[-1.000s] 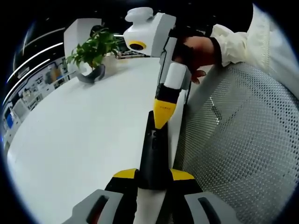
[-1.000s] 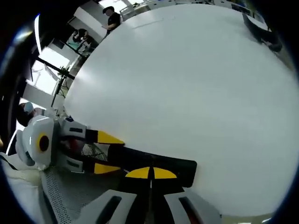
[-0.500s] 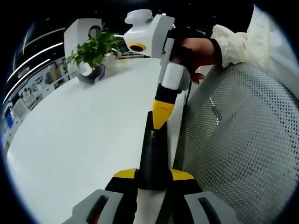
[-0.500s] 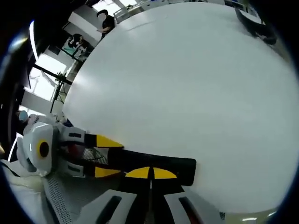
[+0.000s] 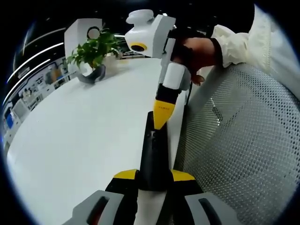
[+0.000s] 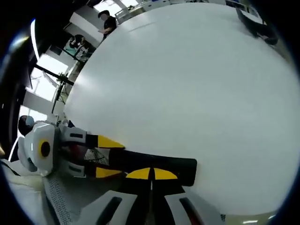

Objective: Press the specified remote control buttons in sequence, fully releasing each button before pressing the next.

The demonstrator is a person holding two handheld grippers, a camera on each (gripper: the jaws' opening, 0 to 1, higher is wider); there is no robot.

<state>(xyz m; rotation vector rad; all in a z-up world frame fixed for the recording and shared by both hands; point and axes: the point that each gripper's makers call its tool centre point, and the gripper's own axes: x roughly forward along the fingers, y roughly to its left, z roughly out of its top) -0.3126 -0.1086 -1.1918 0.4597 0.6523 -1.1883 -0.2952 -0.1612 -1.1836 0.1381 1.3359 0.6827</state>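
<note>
1. Surface: a broad, plain white tabletop [image 5: 79, 136] spans both views; its near edge runs beside a white perforated mesh chair back [image 5: 239, 140]. In the right gripper view the same tabletop [image 6: 187, 84] fills the upper area, with the mesh [image 6: 56, 197] at lower left.
2. Left gripper [image 5: 153, 175]: the yellow-tipped jaws are clamped on the near end of a long, slim black remote control [image 5: 153, 150], which extends forward from the jaws along the table edge.
3. Right gripper [image 5: 162, 119], seen in the left gripper view: its yellow tips are brought together to a single point that meets the upper face of the remote near its far end. A hand [image 5: 199, 51] in a cream sleeve [image 5: 234, 40] holds its white body.
4. Right gripper view: the right gripper [image 6: 151, 174] has its yellow tips touching each other, nothing between them, resting on the black remote [image 6: 154, 165], which lies crosswise. The left gripper [image 6: 103, 154] holds the remote's left end.
5. Far surface: a green potted plant in a grey pot [image 5: 93, 54] stands at the table's far edge, before a white pillar [image 5: 77, 33].
6. Room: a dark ceiling with light strips; two people [image 6: 107, 21] stand beyond the table.
</note>
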